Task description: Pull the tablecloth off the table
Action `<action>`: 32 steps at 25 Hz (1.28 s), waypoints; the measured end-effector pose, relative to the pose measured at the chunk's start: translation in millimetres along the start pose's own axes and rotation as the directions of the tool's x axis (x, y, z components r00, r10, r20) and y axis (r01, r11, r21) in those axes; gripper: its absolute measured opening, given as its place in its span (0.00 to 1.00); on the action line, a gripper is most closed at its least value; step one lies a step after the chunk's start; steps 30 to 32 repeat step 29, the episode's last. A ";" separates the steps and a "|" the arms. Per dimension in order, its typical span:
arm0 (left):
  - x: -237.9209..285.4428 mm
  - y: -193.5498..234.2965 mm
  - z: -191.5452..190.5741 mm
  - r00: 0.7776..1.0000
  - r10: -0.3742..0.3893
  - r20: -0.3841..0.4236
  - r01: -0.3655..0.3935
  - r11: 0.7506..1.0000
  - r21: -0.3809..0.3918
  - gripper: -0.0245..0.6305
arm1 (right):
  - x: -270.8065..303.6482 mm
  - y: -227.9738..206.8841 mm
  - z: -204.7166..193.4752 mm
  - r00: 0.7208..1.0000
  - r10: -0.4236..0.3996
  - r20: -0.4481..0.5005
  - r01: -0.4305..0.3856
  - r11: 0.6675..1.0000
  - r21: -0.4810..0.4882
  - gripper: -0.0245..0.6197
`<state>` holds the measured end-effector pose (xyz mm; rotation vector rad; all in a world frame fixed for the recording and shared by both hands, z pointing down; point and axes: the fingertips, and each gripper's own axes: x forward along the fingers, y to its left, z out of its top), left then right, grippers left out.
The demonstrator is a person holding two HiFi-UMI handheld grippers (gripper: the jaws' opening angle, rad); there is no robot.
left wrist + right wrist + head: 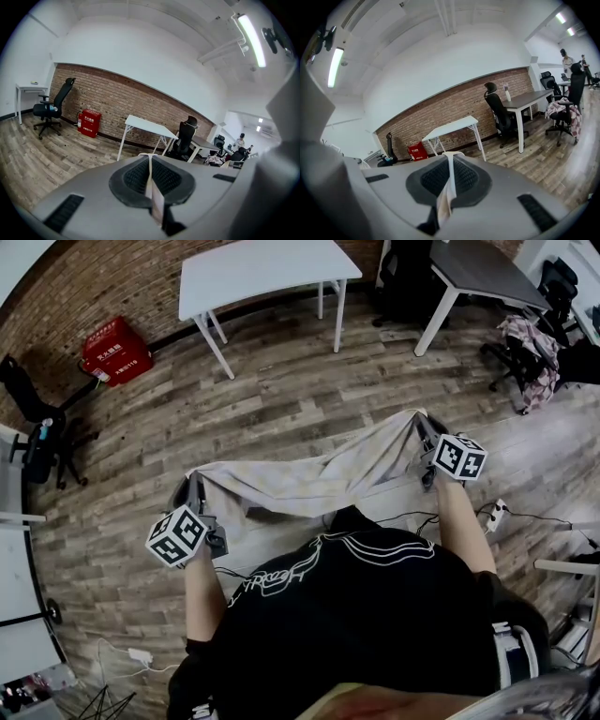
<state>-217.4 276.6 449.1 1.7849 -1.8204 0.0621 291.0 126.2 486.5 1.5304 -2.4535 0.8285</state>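
**Head view:** The tablecloth (300, 479) hangs slack between the left gripper (192, 486) and the right gripper (420, 423). It is above the wooden floor (309, 390) and well apart from the bare white counter (262, 273).

**Left gripper view:** The fingers (133, 178) are closed on a thin fold of the cloth.

**Right gripper view:** The fingers (466, 180) likewise pinch a narrow fold.

**Assessment:** The cloth appears light, soft and limp, and sags mid-span. Holds at opposite corners suit it, though such thin pinches could slip.
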 end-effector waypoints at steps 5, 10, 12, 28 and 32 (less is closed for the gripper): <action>1.0 -0.6 3.8 1.000 -0.002 0.008 0.002 1.000 -0.001 0.05 | 2.5 4.6 5.3 1.000 0.013 0.014 -0.013 1.000 -0.014 0.03; 5.2 -0.8 0.5 1.000 -0.008 0.004 0.008 1.000 -0.002 0.05 | 4.5 3.3 1.2 1.000 0.018 0.006 -0.017 1.000 -0.020 0.03; 6.3 0.8 1.6 1.000 -0.007 0.006 0.007 1.000 -0.003 0.05 | 5.3 3.2 0.7 1.000 0.016 0.003 -0.016 1.000 -0.020 0.03; 12.4 8.8 -4.8 1.000 0.009 -0.012 -0.010 1.000 -0.018 0.05 | 13.0 2.0 -6.2 0.999 0.021 -0.030 -0.022 1.000 -0.018 0.03; 13.0 9.3 -4.8 1.000 0.009 -0.013 -0.009 1.000 -0.019 0.05 | 13.0 1.8 -6.1 0.999 0.019 -0.028 -0.020 1.000 -0.017 0.03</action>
